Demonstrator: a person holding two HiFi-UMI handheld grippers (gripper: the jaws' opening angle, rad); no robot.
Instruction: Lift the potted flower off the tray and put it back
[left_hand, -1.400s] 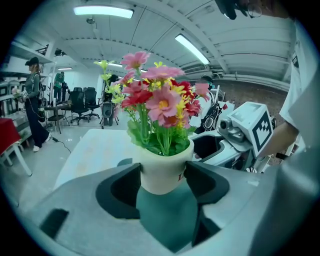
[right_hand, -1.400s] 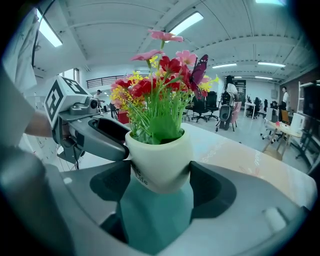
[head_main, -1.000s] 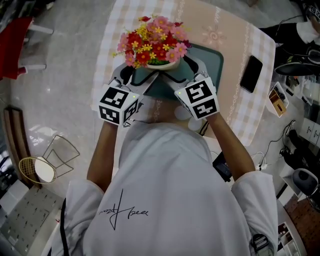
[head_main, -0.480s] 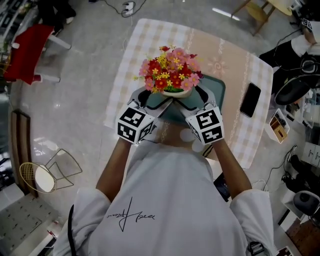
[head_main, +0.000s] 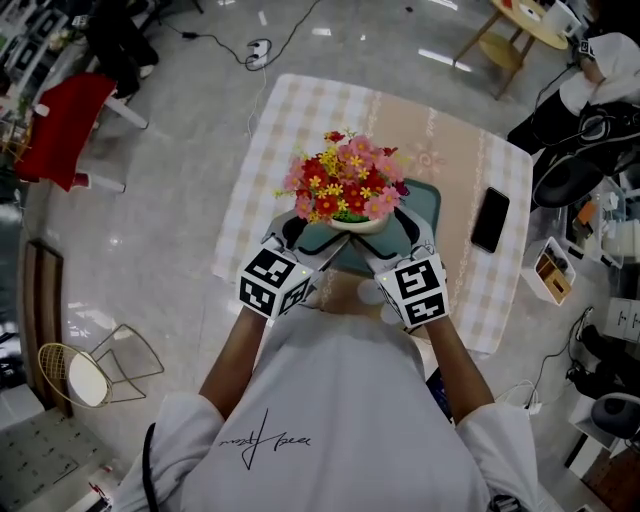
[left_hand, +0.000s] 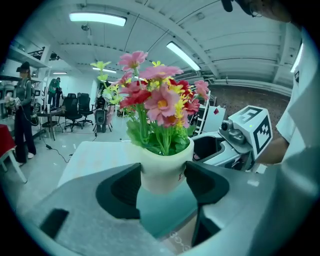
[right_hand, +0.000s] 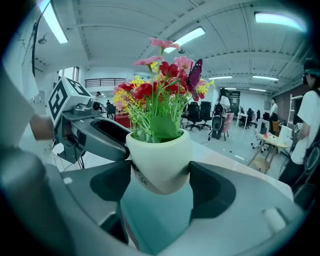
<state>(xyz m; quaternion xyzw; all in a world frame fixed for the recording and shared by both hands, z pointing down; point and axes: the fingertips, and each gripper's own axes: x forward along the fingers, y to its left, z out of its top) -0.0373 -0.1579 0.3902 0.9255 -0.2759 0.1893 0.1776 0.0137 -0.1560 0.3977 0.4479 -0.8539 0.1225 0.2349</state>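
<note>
Left gripper (left_hand: 162, 182) and right gripper (right_hand: 160, 185) each clamp the cream pot of red, pink and yellow flowers (head_main: 345, 190) from opposite sides, so it hangs upright above the teal tray (head_main: 427, 205)

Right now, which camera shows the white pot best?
The right gripper view: the white pot is big and central. The left gripper view shows it nearly as well; the head view, only its rim under flowers.
</note>
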